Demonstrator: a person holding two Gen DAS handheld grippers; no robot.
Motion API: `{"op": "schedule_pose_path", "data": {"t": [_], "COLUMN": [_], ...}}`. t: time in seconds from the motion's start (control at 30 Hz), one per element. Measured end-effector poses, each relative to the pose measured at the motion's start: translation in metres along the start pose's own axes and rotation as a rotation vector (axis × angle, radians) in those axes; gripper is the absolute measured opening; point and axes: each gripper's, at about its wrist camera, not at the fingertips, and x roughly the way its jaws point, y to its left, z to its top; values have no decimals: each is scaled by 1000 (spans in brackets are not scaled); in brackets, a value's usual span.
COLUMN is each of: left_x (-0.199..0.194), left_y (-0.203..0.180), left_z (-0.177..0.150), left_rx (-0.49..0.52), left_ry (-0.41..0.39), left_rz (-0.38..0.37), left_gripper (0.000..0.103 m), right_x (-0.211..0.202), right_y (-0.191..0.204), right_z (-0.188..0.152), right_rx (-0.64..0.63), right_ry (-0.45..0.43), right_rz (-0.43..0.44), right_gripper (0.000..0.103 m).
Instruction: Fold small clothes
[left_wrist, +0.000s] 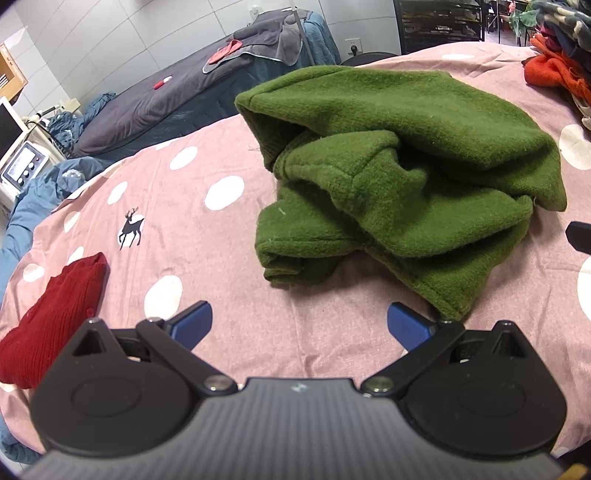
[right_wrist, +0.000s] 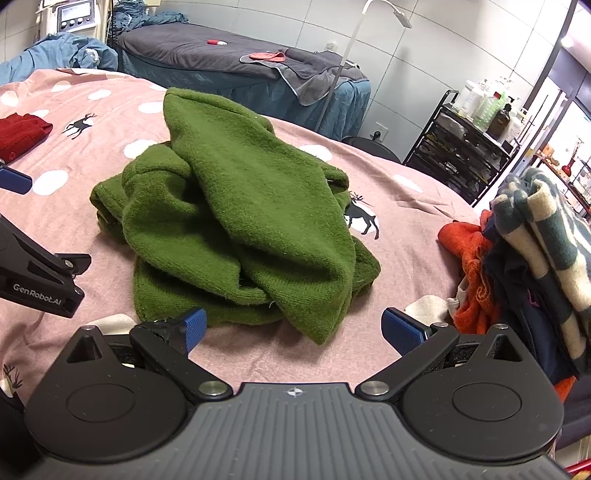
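The green fleece garment (left_wrist: 399, 177) lies crumpled in a heap in the middle of the pink polka-dot bed cover (left_wrist: 192, 258). Both claws hang just near of it, the left claw (left_wrist: 299, 325) and the right claw (right_wrist: 293, 328), each spread wide and holding nothing. A folded red knit (left_wrist: 51, 325) sits far left; a pile of clothes (right_wrist: 517, 258) lies right

The only words that can be read are "GenRobot.AI", in pale letters on the black side of the left gripper (right_wrist: 22, 184), which shows at the left edge of the right wrist view. The labels on the bottles (right_wrist: 491, 105) on the far right cart are too small to read, and so is the machine's screen (left_wrist: 23, 166).
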Motion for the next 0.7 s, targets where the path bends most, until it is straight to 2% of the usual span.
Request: {"op": "schedule_pose_path", "data": {"t": [0.7], "left_x": [11], "left_y": [0], "left_z": [-5], "left_rx": [-35], "left_ry": [46], "left_rz": [-21], "left_gripper": [103], "right_x": [3], "right_y": [0], "right_z": [-2], "right_rx": [11], "right_ry": [-17], "right_rz": [-7], "right_gripper": [103]}}
